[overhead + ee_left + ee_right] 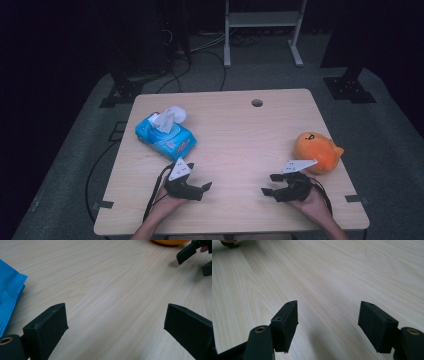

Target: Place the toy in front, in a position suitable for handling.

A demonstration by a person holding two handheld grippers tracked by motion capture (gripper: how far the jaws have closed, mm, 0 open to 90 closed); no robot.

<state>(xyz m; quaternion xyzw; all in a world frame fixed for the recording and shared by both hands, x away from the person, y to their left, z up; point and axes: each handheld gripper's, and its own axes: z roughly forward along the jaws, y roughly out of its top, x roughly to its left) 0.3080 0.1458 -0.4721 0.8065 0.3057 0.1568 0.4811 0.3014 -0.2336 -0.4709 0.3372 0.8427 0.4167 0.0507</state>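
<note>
Pale wooden table (235, 125) on grey carpet (390, 130); white shelf frame (262, 30) behind; dark room

Inventory on worktop (240, 145): one blue tissue pack (165, 135), with one white tissue (165, 120) protruding from top; one orange plush toy (316, 152). Tongs: two sets, left tongs (206, 188) and right tongs (270, 184). Worktop had one round hole (257, 103).

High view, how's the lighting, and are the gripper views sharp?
High view: table lit, surroundings nearly black. Left gripper view: wood grain crisp, the near jaws soft, blue tissue pack slightly blurred. Right gripper view: soft shadow under the jaws, far tabletop hazy.
</note>
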